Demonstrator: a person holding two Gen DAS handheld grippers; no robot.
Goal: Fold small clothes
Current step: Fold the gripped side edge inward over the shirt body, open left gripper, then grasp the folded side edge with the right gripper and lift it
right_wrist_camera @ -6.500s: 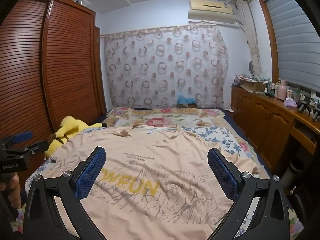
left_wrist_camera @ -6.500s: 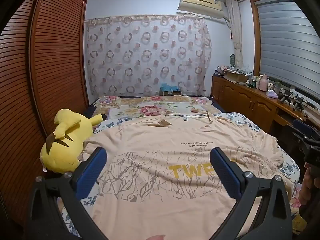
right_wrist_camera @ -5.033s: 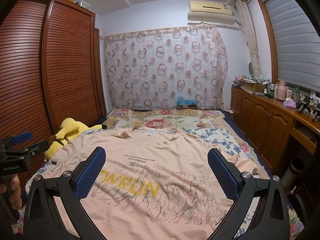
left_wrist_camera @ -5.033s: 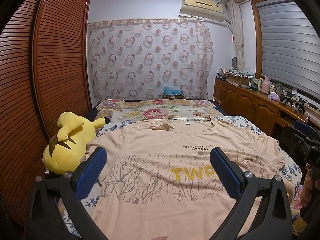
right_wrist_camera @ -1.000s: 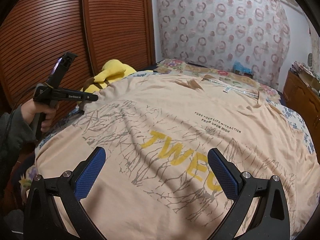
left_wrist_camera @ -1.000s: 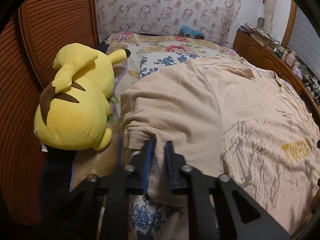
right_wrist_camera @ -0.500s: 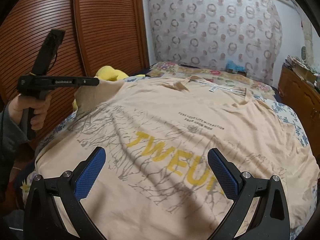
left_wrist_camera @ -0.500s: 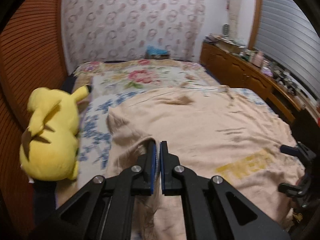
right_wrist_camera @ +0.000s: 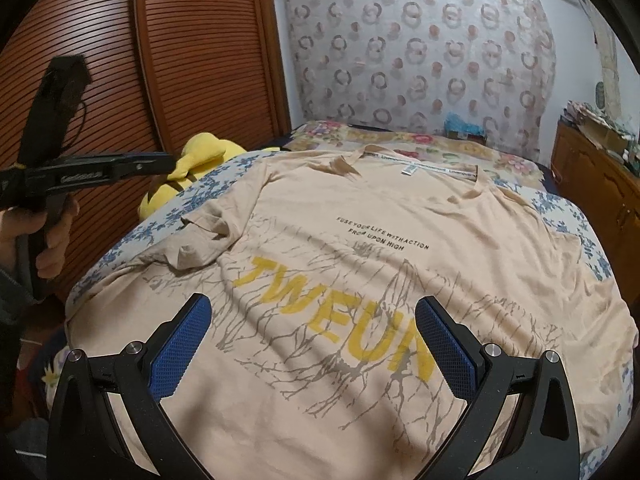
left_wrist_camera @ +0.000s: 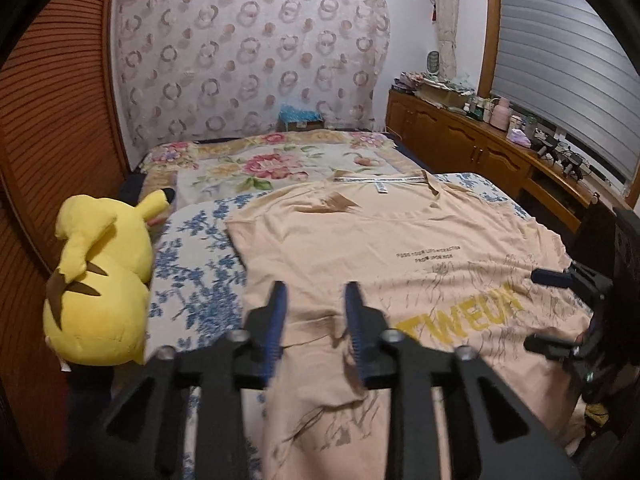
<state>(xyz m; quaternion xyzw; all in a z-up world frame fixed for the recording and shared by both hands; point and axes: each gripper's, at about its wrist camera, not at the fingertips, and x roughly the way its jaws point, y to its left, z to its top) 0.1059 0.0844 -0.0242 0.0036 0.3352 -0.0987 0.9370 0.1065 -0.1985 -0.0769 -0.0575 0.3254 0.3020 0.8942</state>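
Observation:
A peach T-shirt (right_wrist_camera: 360,216) with yellow lettering lies spread face-up on the bed, collar towards the far end. Its left sleeve (right_wrist_camera: 200,236) lies bunched and folded inward onto the shirt's body. My left gripper (left_wrist_camera: 314,292) hovers above the shirt's left side with its jaws opening; nothing is pinched between the blue pads (left_wrist_camera: 276,320). In the right wrist view the left gripper (right_wrist_camera: 168,164) is held up at the left by a hand (right_wrist_camera: 52,240). My right gripper (right_wrist_camera: 312,304) stands wide open over the shirt's lower half, holding nothing. It also shows as the right gripper (left_wrist_camera: 534,311) at the bed's right edge.
A yellow plush toy (left_wrist_camera: 100,280) lies on the bed's left side beside the brown slatted wardrobe doors (right_wrist_camera: 180,60). Floral bedding (left_wrist_camera: 280,164) covers the far end. A wooden cabinet (left_wrist_camera: 480,152) with clutter on top runs along the right wall.
The left gripper, shut on the left sleeve, rose and carried it inward over the shirt; its jaws have now parted and the sleeve lies folded in. The right gripper hardly moved.

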